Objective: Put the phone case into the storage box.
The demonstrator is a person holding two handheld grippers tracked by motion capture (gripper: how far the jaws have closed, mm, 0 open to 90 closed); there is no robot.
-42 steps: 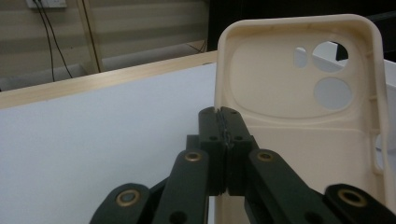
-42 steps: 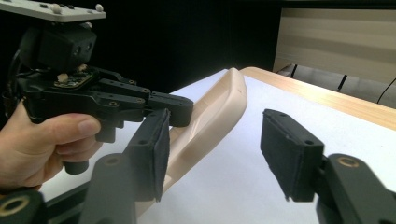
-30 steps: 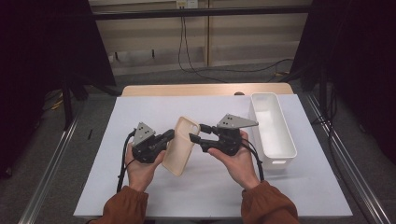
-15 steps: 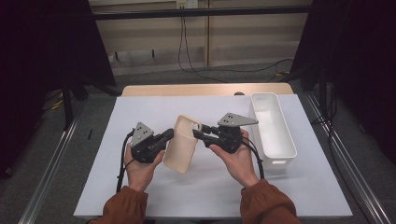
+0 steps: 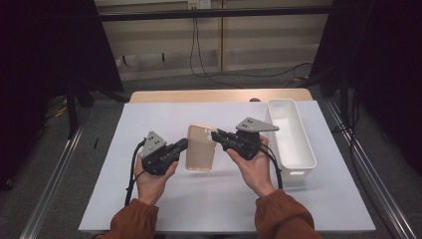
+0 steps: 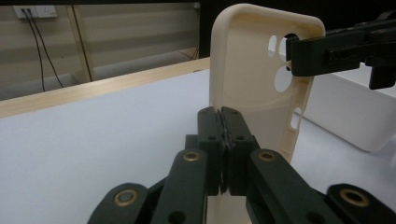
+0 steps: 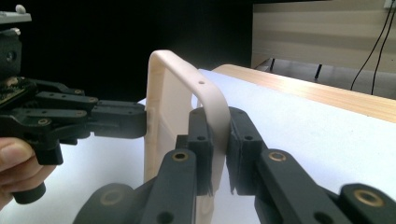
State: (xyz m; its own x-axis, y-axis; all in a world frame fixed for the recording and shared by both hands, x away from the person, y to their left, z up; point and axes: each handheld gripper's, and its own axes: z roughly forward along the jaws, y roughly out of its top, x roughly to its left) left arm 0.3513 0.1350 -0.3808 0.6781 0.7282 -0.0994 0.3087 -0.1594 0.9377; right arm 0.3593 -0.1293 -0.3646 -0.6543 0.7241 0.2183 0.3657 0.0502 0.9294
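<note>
A cream phone case (image 5: pixel 200 149) with camera cut-outs is held off the white table mat (image 5: pixel 149 114) between both grippers. My left gripper (image 5: pixel 185 143) is shut on the case's left long edge. In the left gripper view its jaws (image 6: pixel 222 114) pinch the thin rim of the case (image 6: pixel 243 60). My right gripper (image 5: pixel 215 134) is shut on the case's right edge near the top corner. The right gripper view has those jaws (image 7: pixel 217 121) clamped on the curved rim of the case (image 7: pixel 163 102), with the left gripper (image 7: pixel 140 122) gripping the far side.
A long white plastic bin (image 5: pixel 311 154) stands empty at the right of the mat, close to the right hand. A wooden table edge (image 5: pixel 219 95) runs behind the mat. Cables trail from both grippers towards the person.
The case was slanted between the grippers; it now hangs squarer to the table. Both hands shifted slightly and kept their hold.
</note>
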